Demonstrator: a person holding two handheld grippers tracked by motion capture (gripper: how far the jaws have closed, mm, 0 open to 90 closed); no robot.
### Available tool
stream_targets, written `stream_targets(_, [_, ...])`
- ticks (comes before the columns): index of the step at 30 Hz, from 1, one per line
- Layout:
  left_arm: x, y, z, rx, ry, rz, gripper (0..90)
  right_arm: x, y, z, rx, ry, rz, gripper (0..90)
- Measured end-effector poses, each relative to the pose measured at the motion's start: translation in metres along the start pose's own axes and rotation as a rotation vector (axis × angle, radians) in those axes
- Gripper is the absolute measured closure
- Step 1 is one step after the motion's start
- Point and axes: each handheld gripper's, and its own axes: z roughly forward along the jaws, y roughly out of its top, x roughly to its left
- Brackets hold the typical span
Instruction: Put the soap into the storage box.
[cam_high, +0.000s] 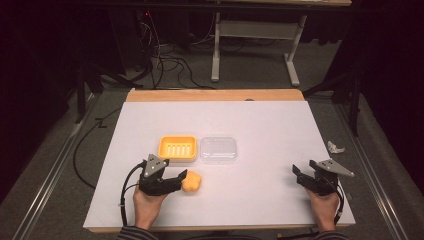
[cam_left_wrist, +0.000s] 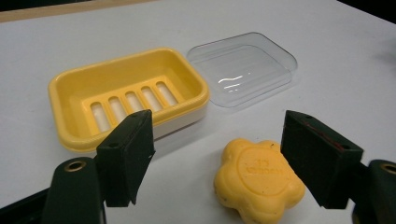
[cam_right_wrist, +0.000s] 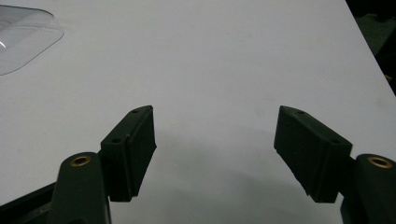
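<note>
A flower-shaped orange soap (cam_high: 192, 181) (cam_left_wrist: 258, 179) lies on the white table, just in front of a yellow soap dish (cam_high: 177, 148) (cam_left_wrist: 126, 95) with a slotted bottom. A clear plastic lid (cam_high: 218, 148) (cam_left_wrist: 243, 67) (cam_right_wrist: 23, 35) lies right of the dish, touching it. My left gripper (cam_high: 181, 177) (cam_left_wrist: 217, 140) is open with its jaws wide apart; the soap sits between them, close to the right jaw, not squeezed. My right gripper (cam_high: 299, 174) (cam_right_wrist: 215, 135) is open over bare table near the front right, nothing between its jaws.
The white table sheet (cam_high: 260, 120) ends at a wooden strip (cam_high: 215, 95) at the far edge. A crumpled white scrap (cam_high: 335, 147) lies off the table's right side. Cables and a desk frame (cam_high: 255, 45) stand on the floor beyond.
</note>
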Motion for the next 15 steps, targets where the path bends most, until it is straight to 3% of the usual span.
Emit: stream_targets(15, [-0.016,-0.004,0.010,0.021,-0.022,0.018,23.9,0.000,0.000,-0.001,-0.010,-0.001,-0.002,30.2])
